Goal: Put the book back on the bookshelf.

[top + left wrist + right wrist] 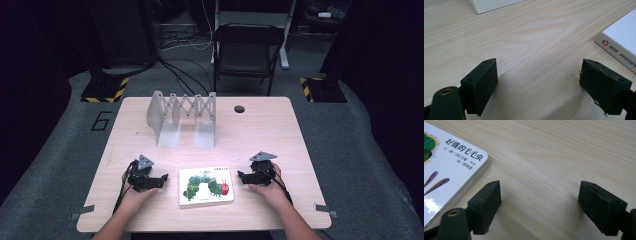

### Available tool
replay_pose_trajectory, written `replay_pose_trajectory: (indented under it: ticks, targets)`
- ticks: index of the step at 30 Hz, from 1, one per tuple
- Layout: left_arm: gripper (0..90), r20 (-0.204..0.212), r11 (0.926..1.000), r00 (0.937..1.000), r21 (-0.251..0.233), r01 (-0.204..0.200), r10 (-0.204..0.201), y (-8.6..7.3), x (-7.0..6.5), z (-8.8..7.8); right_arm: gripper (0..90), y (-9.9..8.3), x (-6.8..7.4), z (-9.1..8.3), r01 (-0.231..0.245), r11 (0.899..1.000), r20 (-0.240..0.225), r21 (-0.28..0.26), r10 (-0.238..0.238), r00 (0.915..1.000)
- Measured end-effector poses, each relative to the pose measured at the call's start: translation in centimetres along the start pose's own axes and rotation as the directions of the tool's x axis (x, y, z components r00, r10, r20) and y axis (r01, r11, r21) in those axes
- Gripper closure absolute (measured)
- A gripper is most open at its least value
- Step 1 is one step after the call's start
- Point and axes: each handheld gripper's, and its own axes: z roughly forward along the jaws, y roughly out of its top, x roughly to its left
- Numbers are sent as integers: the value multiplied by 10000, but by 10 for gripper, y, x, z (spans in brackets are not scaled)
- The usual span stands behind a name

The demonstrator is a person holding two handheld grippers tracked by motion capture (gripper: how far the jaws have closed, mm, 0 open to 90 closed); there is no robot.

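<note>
Hands should come in slowly from both sides, I think, so the flat white picture book with the green caterpillar on its cover (206,186) does not slide on the pale wooden table (260,130). It looks like the book needs lifting and standing in the grey metal folding book rack (182,117) at the back of the table. A good way is to pinch one thin edge, keep the book level, then tip it up.

The book lies flat near the front of the table, between the two grippers. The left gripper (161,180) is just beside the book's left edge, with jaws wide apart and nothing in them. The right gripper (241,176) is just beside the book's right edge, jaws wide apart too, holding nothing. In the right gripper view, the book's corner (454,170) sits close to one finger (486,205) but outside the gap.
</note>
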Motion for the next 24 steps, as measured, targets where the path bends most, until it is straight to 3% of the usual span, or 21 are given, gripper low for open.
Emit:
replay_pose_trajectory:
  ticks: [10,13,15,16,18,24]
  targets:
    - [247,-70,9993,9998,325,200,-198,3,-1,-5,323,7,2,-4,-461,9980,141,433,456,9989]
    - [264,-115,9991,9999,410,128,-123,3,-1,-6,368,7,-1,-4,-510,9981,-81,357,513,9986]
    - [283,-44,9985,9998,513,212,-210,3,0,-8,399,9,-3,-6,-966,9940,-241,518,979,9949]
    - [293,-67,9986,9997,467,255,-252,3,0,-8,404,9,-6,-7,-737,9957,-242,554,752,9969]
    - [337,-28,9972,9994,669,337,-335,4,0,-11,421,11,-4,-8,-797,9951,-127,581,806,9967]
    - [337,91,9951,9975,698,699,-707,4,0,-13,452,14,-2,-11,-646,9962,-41,589,650,9979]
